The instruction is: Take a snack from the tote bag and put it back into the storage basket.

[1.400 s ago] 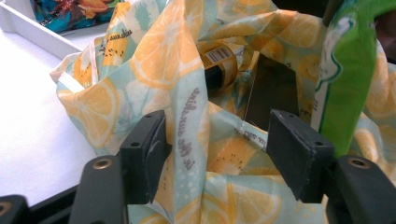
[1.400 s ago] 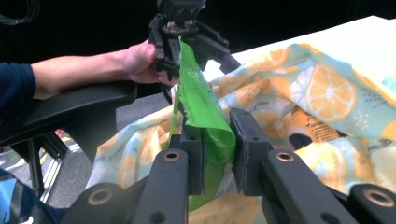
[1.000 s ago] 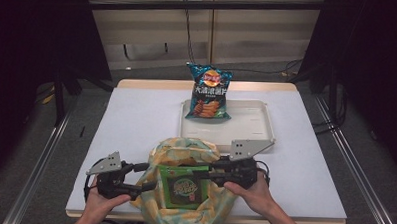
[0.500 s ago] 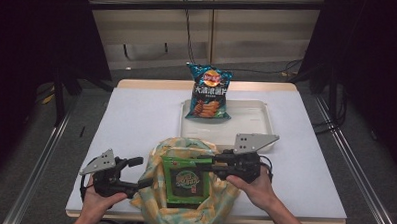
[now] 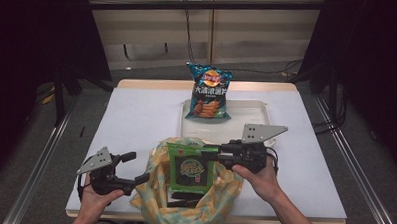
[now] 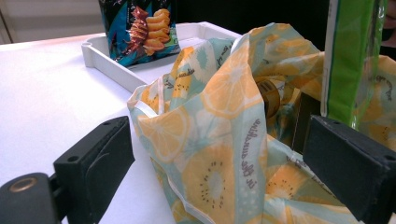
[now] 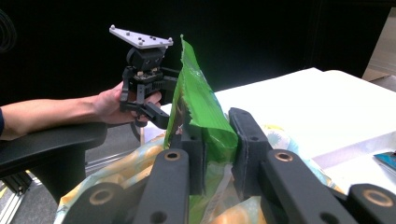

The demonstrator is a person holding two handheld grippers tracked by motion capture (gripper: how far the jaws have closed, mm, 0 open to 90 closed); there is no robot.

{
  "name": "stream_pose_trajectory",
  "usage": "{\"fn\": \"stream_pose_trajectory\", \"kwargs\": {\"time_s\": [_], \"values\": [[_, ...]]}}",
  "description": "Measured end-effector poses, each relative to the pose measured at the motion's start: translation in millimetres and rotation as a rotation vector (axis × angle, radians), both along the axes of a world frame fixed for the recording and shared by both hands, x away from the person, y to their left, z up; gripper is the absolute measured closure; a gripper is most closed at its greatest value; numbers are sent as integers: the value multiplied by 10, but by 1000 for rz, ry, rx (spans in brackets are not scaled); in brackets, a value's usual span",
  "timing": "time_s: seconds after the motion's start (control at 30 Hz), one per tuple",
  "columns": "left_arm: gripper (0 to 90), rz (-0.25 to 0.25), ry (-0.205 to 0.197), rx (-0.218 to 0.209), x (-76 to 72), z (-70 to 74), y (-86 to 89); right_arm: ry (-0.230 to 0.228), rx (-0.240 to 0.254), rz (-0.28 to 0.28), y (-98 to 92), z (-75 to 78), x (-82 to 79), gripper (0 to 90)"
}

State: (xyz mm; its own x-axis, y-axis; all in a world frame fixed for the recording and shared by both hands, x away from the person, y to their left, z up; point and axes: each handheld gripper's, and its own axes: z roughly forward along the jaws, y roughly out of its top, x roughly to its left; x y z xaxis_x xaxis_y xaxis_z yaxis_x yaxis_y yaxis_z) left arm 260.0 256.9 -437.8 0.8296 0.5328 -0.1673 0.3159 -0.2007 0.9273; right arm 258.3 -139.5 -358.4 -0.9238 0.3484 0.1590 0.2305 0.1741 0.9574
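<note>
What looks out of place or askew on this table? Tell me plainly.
Only the chip bag looks askew: it leans upright against the far rim of the white tray rather than lying flat inside. The green packet, pinched by the right gripper, hangs over the fruit-print bag. Nothing spilled or torn.

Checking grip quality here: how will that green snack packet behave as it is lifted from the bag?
The green packet is probably light and floppy: the right gripper pinches only its crinkled edge, so it may sway. Its glossy film could slip. The fruit-print bag looks limp and may sag.

Packet in bag — tray behind
</note>
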Motion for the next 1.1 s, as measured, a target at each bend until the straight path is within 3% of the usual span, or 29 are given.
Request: {"fn": "stream_pose_trajectory", "kwargs": {"time_s": [0.47,0.7,0.73,0.97,1.1], "values": [[41,18,11,11,5,-4,6,-59,46,-36,-154,242,85,777],[35,11,2,5,6,-2,20,-76,63,-59,-237,311,67,777],[35,-1,2,-11,8,-8,16,-82,61,-64,-246,324,60,777],[37,8,10,8,8,-8,17,-104,63,-86,-339,401,37,777],[37,2,6,-5,10,-10,19,-105,73,-108,-416,413,51,778]]}}
